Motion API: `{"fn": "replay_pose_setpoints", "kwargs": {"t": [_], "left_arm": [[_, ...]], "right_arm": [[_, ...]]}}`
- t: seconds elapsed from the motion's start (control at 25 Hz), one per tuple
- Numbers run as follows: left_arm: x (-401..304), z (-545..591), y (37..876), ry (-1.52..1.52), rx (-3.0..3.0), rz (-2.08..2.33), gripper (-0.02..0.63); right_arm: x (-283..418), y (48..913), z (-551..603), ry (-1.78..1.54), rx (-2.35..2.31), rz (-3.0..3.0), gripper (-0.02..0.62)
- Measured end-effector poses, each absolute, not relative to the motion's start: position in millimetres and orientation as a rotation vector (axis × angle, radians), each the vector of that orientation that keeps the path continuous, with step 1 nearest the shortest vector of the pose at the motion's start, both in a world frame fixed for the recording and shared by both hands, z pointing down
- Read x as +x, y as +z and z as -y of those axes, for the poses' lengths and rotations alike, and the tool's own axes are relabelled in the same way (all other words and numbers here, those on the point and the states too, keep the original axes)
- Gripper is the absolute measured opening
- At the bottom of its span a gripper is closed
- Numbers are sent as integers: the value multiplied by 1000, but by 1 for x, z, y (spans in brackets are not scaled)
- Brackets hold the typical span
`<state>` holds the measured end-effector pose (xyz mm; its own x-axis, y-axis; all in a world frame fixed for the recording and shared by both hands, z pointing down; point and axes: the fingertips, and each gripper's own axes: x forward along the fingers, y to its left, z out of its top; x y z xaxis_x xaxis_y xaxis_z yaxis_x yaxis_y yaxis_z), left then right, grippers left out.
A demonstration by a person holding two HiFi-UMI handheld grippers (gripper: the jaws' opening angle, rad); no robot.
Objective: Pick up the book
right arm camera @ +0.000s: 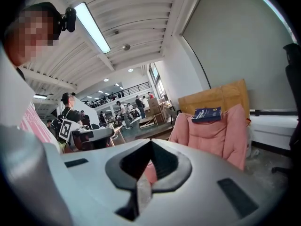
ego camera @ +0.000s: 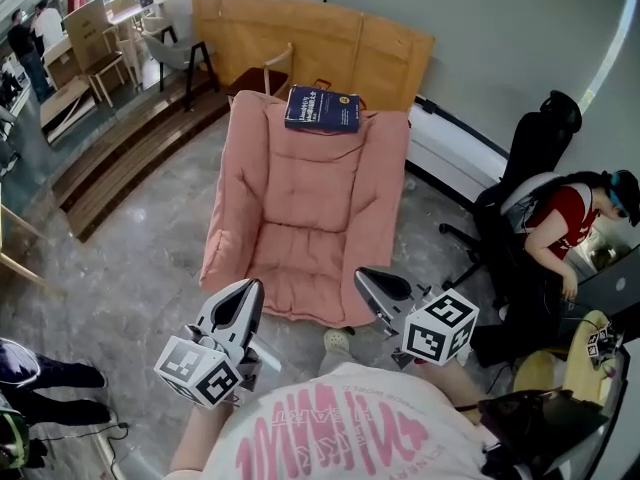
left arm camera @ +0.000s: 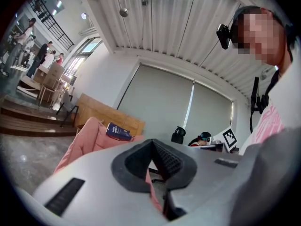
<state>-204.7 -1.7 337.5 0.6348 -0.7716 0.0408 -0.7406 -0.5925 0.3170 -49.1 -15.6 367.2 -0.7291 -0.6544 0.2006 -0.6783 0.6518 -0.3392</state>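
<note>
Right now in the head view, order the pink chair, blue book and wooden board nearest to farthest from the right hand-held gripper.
1. Pink chair, directly ahead.
2. Blue book, atop the chair's backrest.
3. Wooden board, behind the chair, by the wall.

L gripper (ego camera: 247,293): jaws together, nothing btwn fingers, pts fwd, about level, L cube (ego camera: 198,370) behind tips | R gripper (ego camera: 372,281): jaws together, nothing btwn fingers, tips dip slightly, R cube (ego camera: 440,328) behind tips | grippers side by side, tips apart
</note>
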Motion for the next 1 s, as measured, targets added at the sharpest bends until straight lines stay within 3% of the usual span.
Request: {"fn": "replay_pose_setpoints", "kwargs": {"t": [0.56,1.0], "left_arm": [[-176,86,339,-82,2495,1296,8],[-109,169,339,-62,2512,1346,8]], "right_arm": [[-14,371,113,678,1065,2822,8],[48,389,201,797,1088,2862,8]]}}
